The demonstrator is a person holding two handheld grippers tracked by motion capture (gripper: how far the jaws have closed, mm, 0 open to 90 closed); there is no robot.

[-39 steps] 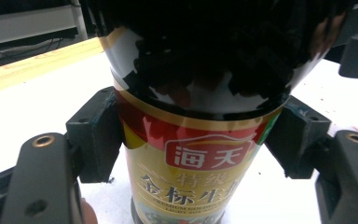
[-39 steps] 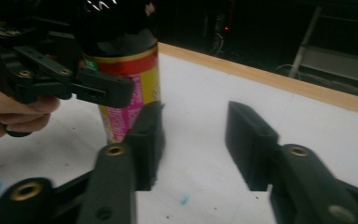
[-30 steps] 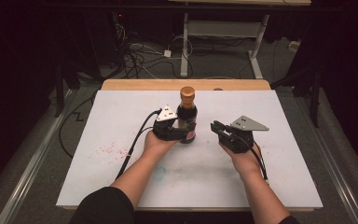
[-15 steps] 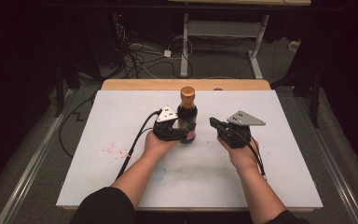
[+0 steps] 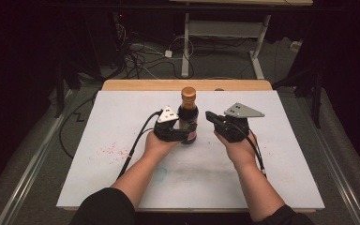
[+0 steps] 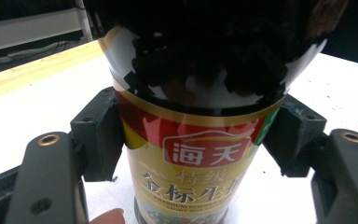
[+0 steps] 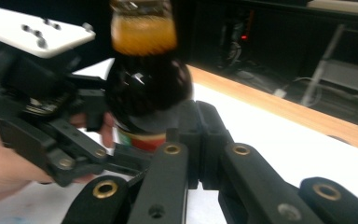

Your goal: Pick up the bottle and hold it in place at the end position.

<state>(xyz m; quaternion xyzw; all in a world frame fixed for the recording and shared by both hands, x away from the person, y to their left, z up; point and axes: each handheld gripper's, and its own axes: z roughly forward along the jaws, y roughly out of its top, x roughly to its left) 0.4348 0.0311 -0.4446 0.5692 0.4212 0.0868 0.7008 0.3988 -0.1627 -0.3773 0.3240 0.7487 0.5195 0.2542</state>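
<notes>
A dark sauce bottle (image 5: 188,117) with an orange cap and a red and gold label stands upright on the white table top (image 5: 272,154). My left gripper (image 5: 186,136) is shut on its lower body from the left. In the left gripper view the two pads (image 6: 98,135) press on either side of the bottle's label (image 6: 191,158). My right gripper (image 5: 210,116) hovers just right of the bottle, apart from it, with its jaws shut and nothing held. In the right gripper view its closed fingertips (image 7: 200,123) point at the bottle (image 7: 144,88) below the neck, with the left gripper (image 7: 98,140) beyond.
A wooden strip (image 5: 136,85) borders the far edge of the table top. Red specks (image 5: 110,150) mark the white surface at the left. Cables (image 5: 136,51) and desk legs (image 5: 186,47) lie on the floor beyond the table.
My right gripper has risen a little and moved left toward the bottle. The left gripper and the bottle have stayed in place.
</notes>
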